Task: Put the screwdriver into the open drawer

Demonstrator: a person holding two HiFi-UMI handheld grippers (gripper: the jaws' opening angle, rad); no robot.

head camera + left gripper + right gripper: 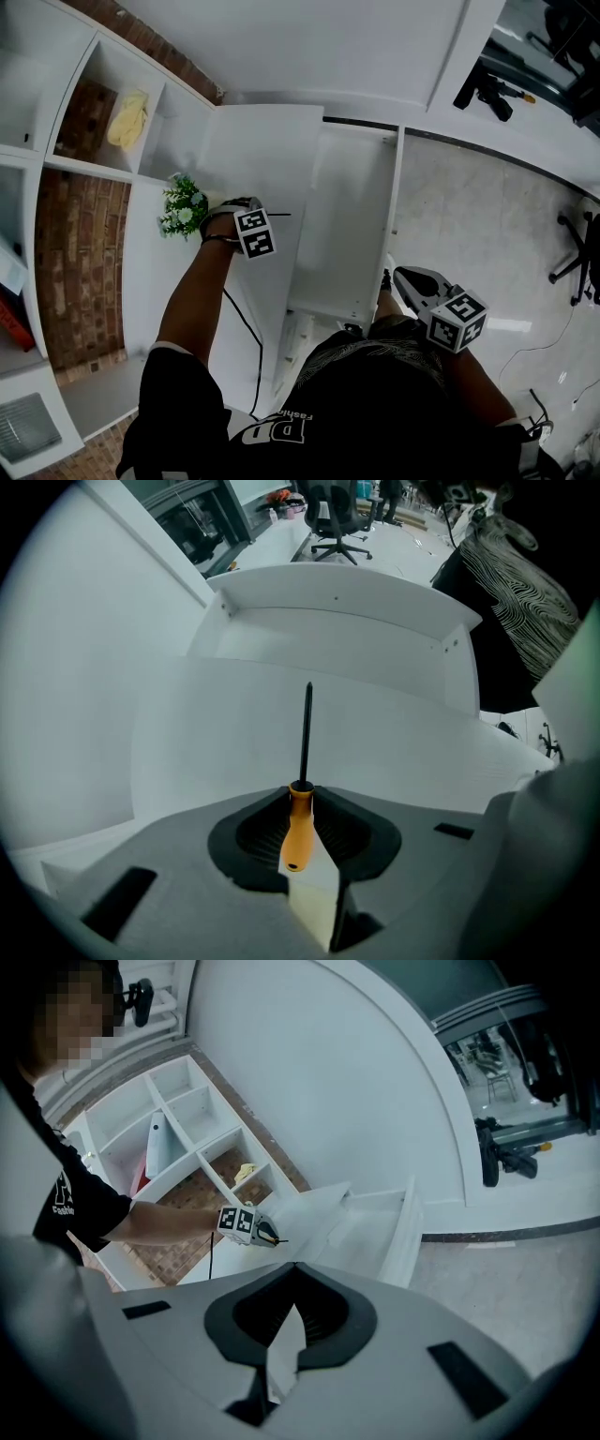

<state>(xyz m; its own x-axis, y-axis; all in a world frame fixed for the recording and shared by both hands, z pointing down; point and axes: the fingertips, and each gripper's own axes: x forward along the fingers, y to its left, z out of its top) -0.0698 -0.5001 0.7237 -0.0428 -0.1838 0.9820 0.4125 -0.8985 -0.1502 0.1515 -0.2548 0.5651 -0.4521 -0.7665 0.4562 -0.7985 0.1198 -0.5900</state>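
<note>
The screwdriver (pixel 299 823) has an orange handle and a thin black shaft (pixel 279 215). It sits over the white cabinet top (pixel 253 150), and its shaft points toward the open drawer (pixel 352 187). My left gripper (pixel 302 794) points steeply down and is shut on the handle, with the pads meeting it near the neck. In the right gripper view the left gripper (pixel 265 1234) shows with the shaft sticking out. My right gripper (pixel 398 274) hangs by the drawer's front right corner. Its jaws (pixel 294 1269) stand a little apart with nothing between them.
A small potted plant (pixel 184 208) stands just left of my left gripper. Shelf cubbies at the left hold a yellow cloth (pixel 128 119). A cable (pixel 246 328) trails down the cabinet front. A black tool (pixel 487 91) and an office chair (pixel 579 258) are off to the right.
</note>
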